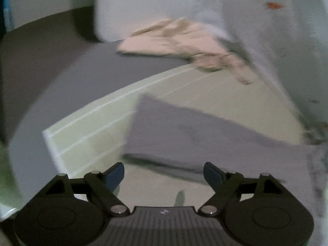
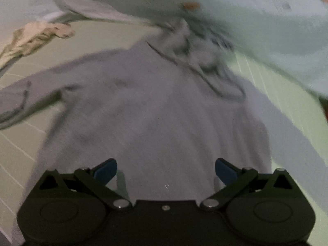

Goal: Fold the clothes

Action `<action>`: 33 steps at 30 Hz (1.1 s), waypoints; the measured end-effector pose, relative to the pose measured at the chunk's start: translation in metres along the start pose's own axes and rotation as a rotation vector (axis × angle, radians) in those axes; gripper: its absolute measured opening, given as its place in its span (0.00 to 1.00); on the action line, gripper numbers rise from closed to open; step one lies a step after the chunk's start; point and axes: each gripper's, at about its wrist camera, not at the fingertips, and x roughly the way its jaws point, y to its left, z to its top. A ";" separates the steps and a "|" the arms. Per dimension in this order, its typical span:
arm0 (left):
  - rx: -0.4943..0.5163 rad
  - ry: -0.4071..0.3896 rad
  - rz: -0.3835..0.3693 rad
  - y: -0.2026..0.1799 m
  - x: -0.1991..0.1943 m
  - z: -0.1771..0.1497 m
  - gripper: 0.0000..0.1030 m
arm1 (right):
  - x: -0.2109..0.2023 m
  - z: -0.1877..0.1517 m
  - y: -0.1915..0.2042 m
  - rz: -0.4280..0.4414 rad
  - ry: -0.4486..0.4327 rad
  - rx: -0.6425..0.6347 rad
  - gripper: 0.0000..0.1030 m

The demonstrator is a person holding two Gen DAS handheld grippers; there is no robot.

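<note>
A grey hooded sweatshirt point(image 2: 155, 110) lies spread flat on a pale green mat point(image 2: 18, 149), hood at the far end, sleeves out to both sides. My right gripper point(image 2: 166, 172) hovers open over its lower hem with nothing between the blue pads. In the left wrist view one grey sleeve point(image 1: 205, 135) stretches across the mat point(image 1: 98, 123). My left gripper point(image 1: 164, 174) stands open just short of the sleeve's near edge, holding nothing. Both views are blurred by motion.
A crumpled beige garment point(image 1: 180, 41) lies at the mat's far edge, also seen as beige cloth point(image 2: 34, 37). A large pale blue cloth point(image 1: 276, 41) hangs or is draped at the far right, and pale blue cloth point(image 2: 266, 20) overlaps the hood. Dark grey floor point(image 1: 61, 65) lies beyond the mat.
</note>
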 end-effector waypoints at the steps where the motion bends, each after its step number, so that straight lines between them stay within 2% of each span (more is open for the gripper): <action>1: -0.001 0.012 0.030 0.005 0.005 0.000 0.82 | -0.001 0.005 0.006 0.006 -0.018 -0.016 1.00; 4: -0.002 0.053 0.103 0.021 0.019 -0.001 0.82 | -0.006 0.019 0.025 0.024 -0.071 -0.066 1.00; 8: 0.037 0.094 0.141 0.028 0.036 0.000 0.83 | 0.001 0.032 0.060 0.098 -0.095 -0.084 1.00; 10: 0.078 0.090 0.158 0.025 0.040 0.001 0.88 | 0.007 0.039 0.078 0.141 -0.101 -0.086 0.99; 15: 0.124 0.115 0.163 0.025 0.051 0.005 0.99 | 0.020 0.054 0.124 0.250 -0.114 -0.092 0.90; 19: 0.141 0.130 0.162 0.024 0.059 0.009 1.00 | 0.033 0.061 0.156 0.337 -0.104 -0.140 0.82; 24: 0.159 0.134 0.142 0.027 0.063 0.012 1.00 | 0.047 0.058 0.178 0.441 -0.051 -0.176 0.54; 26: 0.159 0.136 0.140 0.027 0.064 0.012 1.00 | 0.053 0.055 0.185 0.455 -0.030 -0.186 0.46; 29: 0.157 0.136 0.148 0.026 0.064 0.013 1.00 | 0.051 0.054 0.188 0.464 -0.044 -0.221 0.14; 30: 0.156 0.139 0.153 0.025 0.064 0.014 1.00 | 0.049 0.055 0.189 0.469 -0.050 -0.232 0.09; 33: 0.152 0.140 0.165 0.021 0.063 0.017 1.00 | 0.039 0.063 0.180 0.515 -0.092 -0.225 0.07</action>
